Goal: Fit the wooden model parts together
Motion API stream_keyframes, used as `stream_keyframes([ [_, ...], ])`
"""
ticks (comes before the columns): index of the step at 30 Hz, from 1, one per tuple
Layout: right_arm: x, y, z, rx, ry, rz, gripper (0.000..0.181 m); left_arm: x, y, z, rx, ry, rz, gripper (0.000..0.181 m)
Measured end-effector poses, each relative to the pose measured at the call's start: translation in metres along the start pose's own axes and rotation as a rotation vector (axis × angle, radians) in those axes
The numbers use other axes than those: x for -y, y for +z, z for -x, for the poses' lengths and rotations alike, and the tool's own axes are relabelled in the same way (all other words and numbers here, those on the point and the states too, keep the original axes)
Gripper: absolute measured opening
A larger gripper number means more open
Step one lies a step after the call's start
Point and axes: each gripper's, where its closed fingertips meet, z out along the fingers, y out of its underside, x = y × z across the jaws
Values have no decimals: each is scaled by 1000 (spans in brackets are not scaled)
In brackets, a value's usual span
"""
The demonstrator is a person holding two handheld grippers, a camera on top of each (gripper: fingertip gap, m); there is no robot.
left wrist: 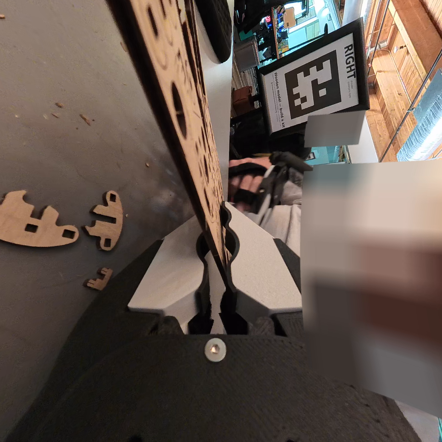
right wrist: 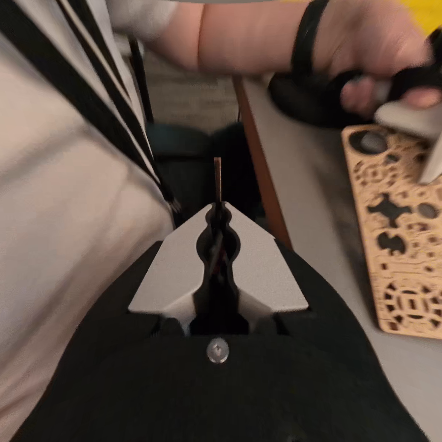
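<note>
The left gripper (left wrist: 216, 229) clamped the laser-cut wooden sheet (left wrist: 189, 114) on edge above the grey desk (left wrist: 71, 95), 3 loose wooden parts (left wrist: 105, 221) beside it, while the right gripper (right wrist: 218, 208) pinched what looked like a thin wooden piece (right wrist: 217, 178)

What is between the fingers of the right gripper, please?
The right gripper is shut on a thin wooden piece, seen edge-on, sticking out past the fingertips. The part of it deeper between the fingers is dark and hidden, so its shape cannot be told.
</note>
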Motion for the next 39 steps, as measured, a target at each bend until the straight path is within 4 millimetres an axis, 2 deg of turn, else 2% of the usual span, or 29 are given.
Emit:
stream_keyframes([
  [2,36,-18,-5,-1,92,-90,2,0,1,0,8,8,2,1],
  [4,65,-38,-20,-24,187,-182,2,-1,1,0,16,15,4,1],
  [6,81,-56,-44,-94,244,-250,2,-2,2,0,20,22,7,1],
  [7,81,-63,-57,-137,253,-264,2,-2,2,0,22,23,8,1],
  [9,70,-73,-88,-257,279,-261,1,-2,2,0,22,21,6,1],
  [11,49,-78,-114,-347,349,-221,1,-1,2,0,21,18,3,1],
  [12,40,-79,-122,-370,384,-203,1,-1,2,0,22,17,3,1],
  [17,24,-76,-142,-399,439,-195,1,-2,2,1,26,14,6,1],
  [20,14,-72,-147,-422,432,-157,2,-2,2,1,24,5,6,1],
  [25,16,-72,-151,-421,411,-161,2,-3,3,1,18,-2,7,1],
  [28,15,-66,-152,-411,400,-133,13,-3,3,1,13,-7,7,1],
  [30,17,-62,-150,-384,408,-137,4,-2,3,1,10,-9,6,1],
  [32,14,-59,-150,-366,431,-119,5,-2,3,2,15,-11,7,1],
  [39,-2,-66,-147,-315,412,-27,7,-2,2,1,9,-11,5,1],
])
